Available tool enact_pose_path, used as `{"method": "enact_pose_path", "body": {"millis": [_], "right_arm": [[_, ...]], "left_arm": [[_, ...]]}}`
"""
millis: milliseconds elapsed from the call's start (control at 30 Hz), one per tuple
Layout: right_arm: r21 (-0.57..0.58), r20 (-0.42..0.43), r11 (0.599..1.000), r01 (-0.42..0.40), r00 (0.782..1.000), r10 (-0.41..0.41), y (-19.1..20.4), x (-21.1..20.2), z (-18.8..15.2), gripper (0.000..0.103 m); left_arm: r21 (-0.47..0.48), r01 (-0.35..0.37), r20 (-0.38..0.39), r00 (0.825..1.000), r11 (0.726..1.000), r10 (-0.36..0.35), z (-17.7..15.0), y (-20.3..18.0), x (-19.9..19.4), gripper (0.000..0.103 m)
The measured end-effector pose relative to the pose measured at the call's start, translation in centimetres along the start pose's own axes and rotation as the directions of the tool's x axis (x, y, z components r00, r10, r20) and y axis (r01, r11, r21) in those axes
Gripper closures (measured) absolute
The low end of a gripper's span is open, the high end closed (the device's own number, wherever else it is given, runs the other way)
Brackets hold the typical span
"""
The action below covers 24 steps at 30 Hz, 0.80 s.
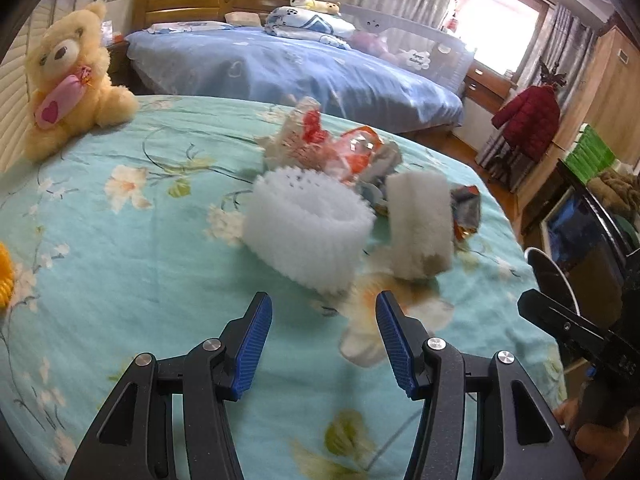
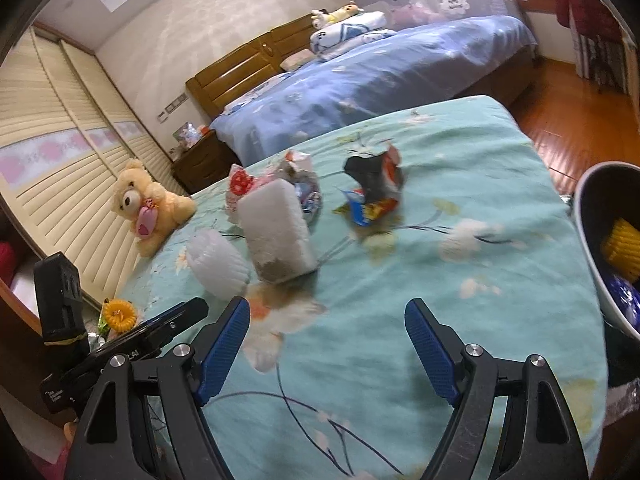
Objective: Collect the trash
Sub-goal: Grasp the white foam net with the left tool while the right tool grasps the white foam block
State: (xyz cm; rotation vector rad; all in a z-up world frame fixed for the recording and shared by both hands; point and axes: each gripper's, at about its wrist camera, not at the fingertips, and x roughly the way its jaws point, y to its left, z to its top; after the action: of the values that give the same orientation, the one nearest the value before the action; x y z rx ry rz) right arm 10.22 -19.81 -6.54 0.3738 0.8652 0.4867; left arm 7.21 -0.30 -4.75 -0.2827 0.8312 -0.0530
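Both tongs, the left gripper (image 1: pixel 324 344) and right gripper (image 2: pixel 328 352), hover spread and empty over the floral bedspread (image 1: pixel 120 264). Near its middle lie the white foam net (image 1: pixel 308 232), foam block (image 1: pixel 420 224) and crumpled wrappers (image 1: pixel 352 152). Pickup seems next: probably close on the net, then carry it to the bin (image 2: pixel 592 216) at the bedspread's right edge. Another bed (image 1: pixel 280 68) stands behind.
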Motion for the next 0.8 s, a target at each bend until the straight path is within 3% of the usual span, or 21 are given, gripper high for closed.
{"method": "enact_pose_path", "body": {"millis": [367, 433, 500, 533, 700, 767, 800], "right_arm": [[0.006, -0.038, 0.998, -0.057, 0.998, 0.057, 0.8, 3.4, 1.7, 0.023], [-0.007, -0.049, 0.998, -0.063, 0.997, 0.063, 1.1, 4.1, 2.0, 0.023], [-0.017, -0.061, 0.998, -0.068, 0.996, 0.067, 1.4, 4.9, 2.4, 0.024], [-0.021, -0.068, 0.997, -0.073, 0.995, 0.071, 1.6, 5.4, 2.4, 0.026], [-0.031, -0.108, 0.996, -0.082, 0.991, 0.078, 2.0, 7.1, 2.5, 0.054], [-0.038, -0.112, 0.996, -0.082, 0.991, 0.077, 2.2, 7.2, 2.3, 0.059], [-0.052, -0.104, 0.996, -0.076, 0.992, 0.070, 2.4, 6.9, 2.1, 0.068]], "left_arm": [[0.034, -0.033, -0.029, 0.999, 0.999, 0.034, 2.4, -0.3, 4.1, 0.053], [0.027, -0.020, -0.041, 0.999, 0.999, 0.021, 2.7, -0.1, 4.8, 0.068], [0.023, -0.002, -0.041, 0.999, 1.000, 0.003, 2.9, 0.0, 5.2, 0.075], [0.024, 0.004, -0.039, 0.999, 1.000, -0.003, 3.0, 0.0, 5.3, 0.080], [0.016, 0.029, -0.034, 0.999, 0.999, -0.028, 3.0, 0.7, 5.5, 0.085], [0.012, 0.032, -0.031, 0.999, 0.999, -0.032, 2.9, 0.9, 5.4, 0.086], [0.009, 0.034, -0.029, 0.999, 0.999, -0.033, 2.8, 1.0, 5.3, 0.086]]}}
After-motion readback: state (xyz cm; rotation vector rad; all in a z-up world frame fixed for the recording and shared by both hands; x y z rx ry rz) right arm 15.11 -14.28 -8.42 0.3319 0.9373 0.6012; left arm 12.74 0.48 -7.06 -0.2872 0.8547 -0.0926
